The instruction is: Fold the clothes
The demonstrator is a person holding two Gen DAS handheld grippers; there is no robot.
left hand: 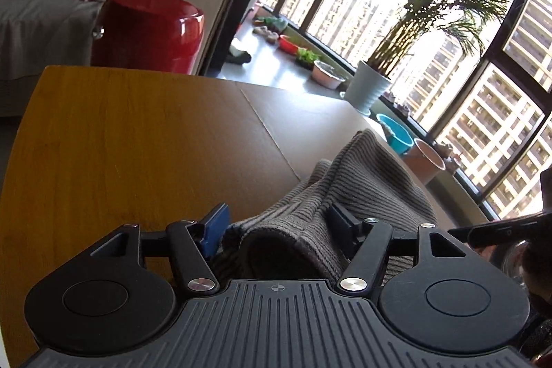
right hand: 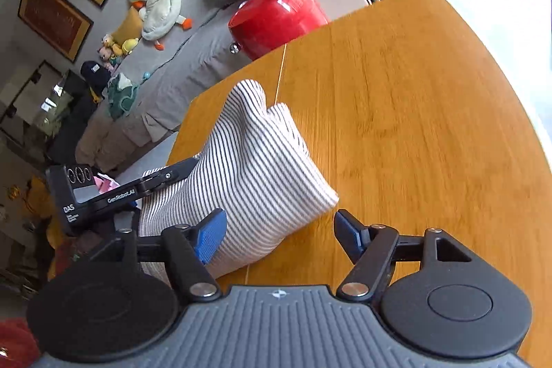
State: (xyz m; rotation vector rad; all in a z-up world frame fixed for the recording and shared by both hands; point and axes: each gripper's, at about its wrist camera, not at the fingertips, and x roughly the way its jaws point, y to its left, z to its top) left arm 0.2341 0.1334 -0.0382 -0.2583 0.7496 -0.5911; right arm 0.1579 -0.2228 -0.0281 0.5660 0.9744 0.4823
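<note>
On the wooden table [right hand: 414, 126], a bunched white, dark-pinstriped garment [right hand: 248, 168] between both wide-open, empty grippers.

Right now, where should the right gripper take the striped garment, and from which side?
Take the raised folded edge of the striped garment, coming in from the right gripper's own side: the open fingers already flank that bulging edge above the table.

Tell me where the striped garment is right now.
In both wrist views the striped garment lies bunched on the wooden table, between the open left gripper and the open right gripper.
</note>
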